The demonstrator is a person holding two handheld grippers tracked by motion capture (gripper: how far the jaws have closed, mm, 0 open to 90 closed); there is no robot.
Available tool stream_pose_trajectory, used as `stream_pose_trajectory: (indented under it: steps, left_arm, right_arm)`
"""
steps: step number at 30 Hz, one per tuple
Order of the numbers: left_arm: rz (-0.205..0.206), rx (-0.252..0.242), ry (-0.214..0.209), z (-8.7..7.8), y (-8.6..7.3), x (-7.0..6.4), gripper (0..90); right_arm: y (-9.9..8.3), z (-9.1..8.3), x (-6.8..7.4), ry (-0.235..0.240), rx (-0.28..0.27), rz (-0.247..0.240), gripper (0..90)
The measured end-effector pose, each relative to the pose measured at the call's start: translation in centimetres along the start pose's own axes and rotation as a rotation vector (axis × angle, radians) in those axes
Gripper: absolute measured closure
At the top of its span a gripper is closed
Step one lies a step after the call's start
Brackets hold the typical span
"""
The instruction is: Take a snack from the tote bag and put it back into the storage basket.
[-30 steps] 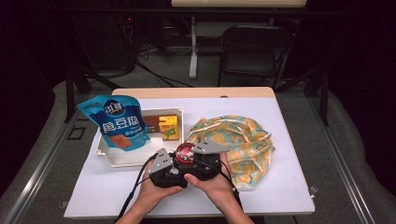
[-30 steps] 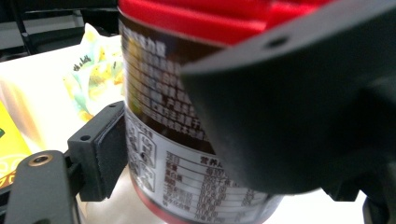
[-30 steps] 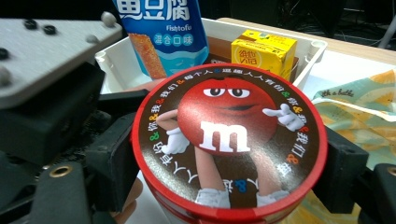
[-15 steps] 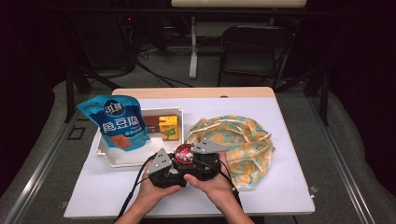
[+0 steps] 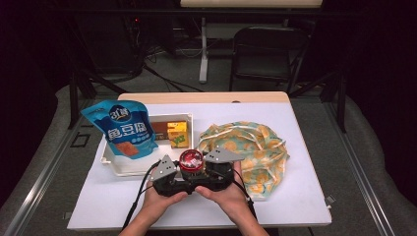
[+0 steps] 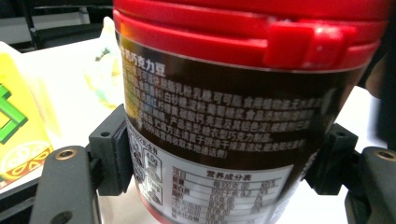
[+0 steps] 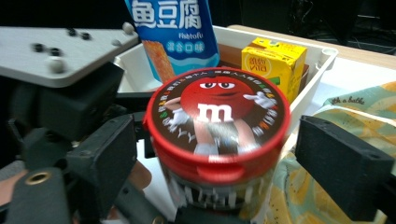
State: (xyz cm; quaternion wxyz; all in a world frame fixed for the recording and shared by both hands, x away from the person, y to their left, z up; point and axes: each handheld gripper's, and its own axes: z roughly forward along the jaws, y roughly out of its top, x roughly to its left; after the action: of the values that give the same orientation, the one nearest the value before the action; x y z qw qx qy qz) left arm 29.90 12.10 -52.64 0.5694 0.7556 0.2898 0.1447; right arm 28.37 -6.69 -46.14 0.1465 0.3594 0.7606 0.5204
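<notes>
Jar (image 5: 190,161) upright near the table's (image 5: 295,196) front edge, between both grippers. Left gripper (image 6: 219,158) jaws pinch its body on both sides. Right gripper (image 7: 219,154) jaws spread, flanking the lid, not touching.

Open tabletop (image 5: 295,128) is left along the right of the frame and across the upper centre; passage there is unobstructed; the lower left of the table is also bare; the centre right is taken up by a crumpled patterned cloth (image 5: 255,147); the centre left is blocked by a white tray (image 5: 114,165), above which a blue snack bag (image 5: 125,130) and a yellow carton (image 5: 178,134) rise.
</notes>
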Motion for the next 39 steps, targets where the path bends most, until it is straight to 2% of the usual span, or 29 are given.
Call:
stream_pose_trajectory:
  steps: [1, 4, 8, 10, 14, 15, 16, 17, 23, 24, 26, 27, 28, 29, 30, 31, 33, 34, 35, 37, 39]
  left_arm:
    - [-0.005, 0.004, -0.014, -0.1, 0.0, 0.2, 25.5]
    - [-0.009, -0.002, 0.006, -0.3, -0.1, 0.4, 25.5]
    - [-0.031, -0.006, -0.005, -0.7, -0.2, 1.1, 25.6]
    - [-0.046, -0.021, 0.017, -1.0, -0.3, 1.3, 25.6]
    - [-0.061, -0.032, 0.025, -1.4, -0.2, 1.7, 25.5]
    - [-0.061, -0.03, 0.011, -1.5, -0.2, 1.9, 25.6]
    - [-0.061, -0.036, 0.032, -1.6, -0.2, 1.9, 25.6]
    - [-0.063, -0.032, 0.019, -1.8, -0.2, 2.1, 25.6]
    - [-0.076, -0.043, 0.065, -2.5, -0.4, 3.0, 25.6]
    - [-0.075, -0.037, 0.051, -2.7, -0.4, 3.2, 25.6]
    - [-0.079, -0.045, 0.062, -3.0, -0.4, 3.6, 25.6]
    - [-0.077, -0.051, 0.085, -3.1, -0.5, 3.7, 25.6]
    - [-0.081, -0.053, 0.089, -3.3, -0.5, 3.8, 25.6]
    - [-0.082, -0.049, 0.079, -3.5, -0.5, 4.1, 25.6]
    - [-0.083, -0.053, 0.094, -3.5, -0.5, 4.2, 25.7]
    - [-0.085, -0.047, 0.081, -3.7, -0.5, 4.4, 25.7]
    - [-0.087, -0.053, 0.089, -3.8, -0.6, 4.5, 25.7]
    - [-0.092, -0.058, 0.113, -3.8, -0.6, 4.5, 25.7]
    - [-0.094, -0.059, 0.12, -3.9, -0.6, 4.6, 25.7]
    - [-0.096, -0.056, 0.109, -4.0, -0.6, 4.8, 25.7]
    - [-0.093, -0.059, 0.145, -4.1, -0.7, 4.9, 25.7]
  right_arm:
    - [0.0, -0.1, 0.0, 0.004, -0.006, 0.0, 10.3]
    - [0.2, -0.5, 0.0, 0.003, -0.027, -0.005, 9.4]
    - [0.3, -1.1, -0.1, 0.01, -0.048, -0.01, 8.7]
    - [0.3, -1.4, -0.2, 0.009, -0.06, -0.011, 8.6]
    - [0.1, -1.9, -0.7, 0.01, -0.065, -0.003, 8.5]
    - [0.1, -2.0, -0.8, 0.009, -0.07, -0.002, 8.5]
    - [0.0, -2.1, -0.9, 0.006, -0.073, -0.001, 8.5]
    - [0.0, -2.3, -1.0, 0.002, -0.07, -0.004, 8.5]
    - [-0.7, -3.0, -2.1, -0.026, -0.069, 0.008, 8.9]
    - [-0.8, -3.1, -2.3, -0.032, -0.068, 0.011, 9.0]
    - [-1.1, -3.3, -2.6, -0.043, -0.061, 0.012, 9.1]
    - [-1.3, -3.4, -2.9, -0.049, -0.057, 0.013, 9.2]
    - [-1.6, -3.5, -3.1, -0.055, -0.051, 0.016, 9.2]
    - [-1.8, -3.6, -3.3, -0.061, -0.053, 0.019, 9.3]
    - [-2.0, -3.7, -3.5, -0.065, -0.051, 0.023, 9.4]
    - [-2.2, -3.8, -3.7, -0.072, -0.049, 0.024, 9.4]
    - [-2.5, -4.0, -4.0, -0.081, -0.043, 0.03, 9.7]
    - [-2.7, -4.1, -4.2, -0.088, -0.037, 0.032, 9.8]
    - [-2.8, -4.2, -4.3, -0.089, -0.039, 0.034, 9.8]
    - [-3.0, -4.4, -4.5, -0.098, -0.035, 0.036, 10.0]
    - [-3.2, -4.6, -4.7, -0.103, -0.031, 0.037, 10.1]
